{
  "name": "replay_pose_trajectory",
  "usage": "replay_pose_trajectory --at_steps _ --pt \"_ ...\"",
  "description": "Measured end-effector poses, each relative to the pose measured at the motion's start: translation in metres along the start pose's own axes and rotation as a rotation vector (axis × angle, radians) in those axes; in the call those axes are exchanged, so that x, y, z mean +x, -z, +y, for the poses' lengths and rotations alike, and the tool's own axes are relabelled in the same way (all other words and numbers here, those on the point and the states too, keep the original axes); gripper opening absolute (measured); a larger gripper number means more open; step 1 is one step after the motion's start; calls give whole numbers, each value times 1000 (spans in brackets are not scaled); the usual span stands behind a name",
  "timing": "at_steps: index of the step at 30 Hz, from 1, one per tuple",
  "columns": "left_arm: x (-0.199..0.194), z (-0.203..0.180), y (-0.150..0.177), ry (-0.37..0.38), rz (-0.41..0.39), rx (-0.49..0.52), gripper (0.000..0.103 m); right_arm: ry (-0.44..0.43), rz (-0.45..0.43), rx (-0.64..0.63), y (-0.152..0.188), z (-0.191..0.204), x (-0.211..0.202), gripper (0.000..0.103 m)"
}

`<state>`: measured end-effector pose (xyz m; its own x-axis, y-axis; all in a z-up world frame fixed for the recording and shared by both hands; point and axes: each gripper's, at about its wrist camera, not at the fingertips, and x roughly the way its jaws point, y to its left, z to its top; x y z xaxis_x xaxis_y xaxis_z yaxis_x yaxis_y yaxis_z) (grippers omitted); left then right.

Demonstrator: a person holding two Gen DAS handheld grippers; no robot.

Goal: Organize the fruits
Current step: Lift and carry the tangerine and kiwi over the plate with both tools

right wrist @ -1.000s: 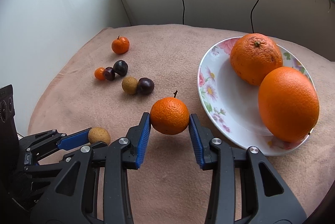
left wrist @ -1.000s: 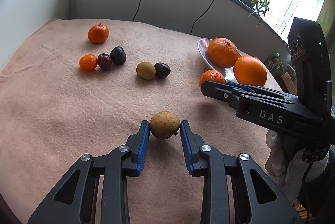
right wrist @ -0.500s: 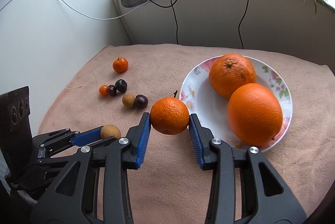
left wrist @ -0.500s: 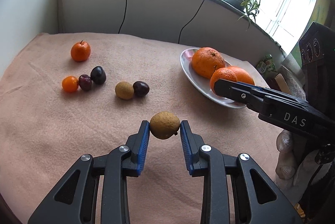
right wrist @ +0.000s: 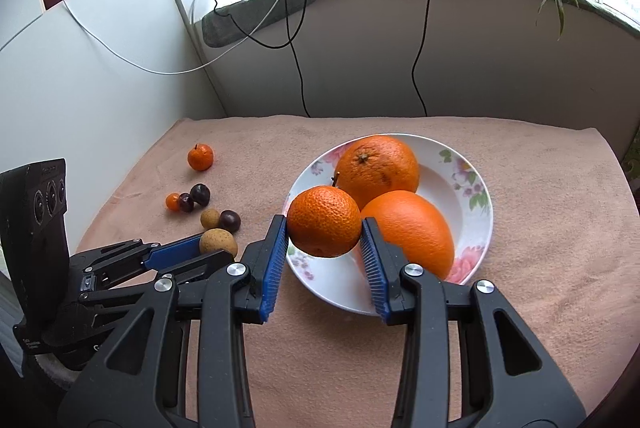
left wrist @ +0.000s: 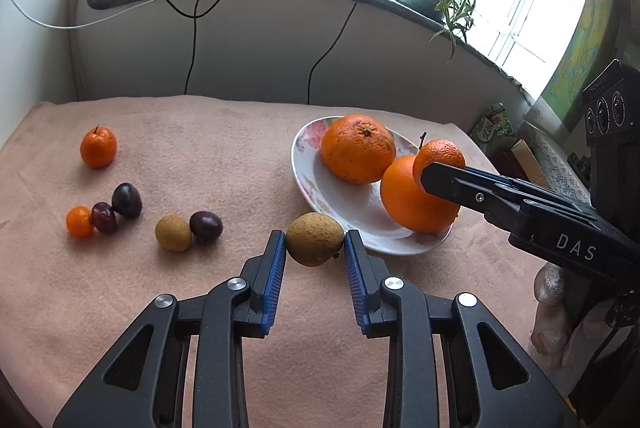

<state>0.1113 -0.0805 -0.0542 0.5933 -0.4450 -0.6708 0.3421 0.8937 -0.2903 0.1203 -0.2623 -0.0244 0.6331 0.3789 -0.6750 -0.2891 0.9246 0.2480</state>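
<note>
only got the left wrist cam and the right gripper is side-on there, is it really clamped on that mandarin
observer: yes. In the right wrist view both blue pads of the right gripper press the sides of the mandarin.
operator: room left on the plate
observer: yes. The plate shows bare white to the right of the oranges and along its near edge, under the mandarin.
operator: is my brown fruit over the plate
observer: no. From that side the left gripper holds the brown fruit to the left of the plate's rim, over the cloth.
</note>
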Motion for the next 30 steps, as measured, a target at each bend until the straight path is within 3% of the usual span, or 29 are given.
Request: replay_pose_trajectory --at_steps 17,30 --pt "27 -25 -21 6 16 50 28 53 -42 44 -19 -53 -7 39" --pt "43 -29 -24 -10 47 67 28 100 17 83 -27 -101 22 39"
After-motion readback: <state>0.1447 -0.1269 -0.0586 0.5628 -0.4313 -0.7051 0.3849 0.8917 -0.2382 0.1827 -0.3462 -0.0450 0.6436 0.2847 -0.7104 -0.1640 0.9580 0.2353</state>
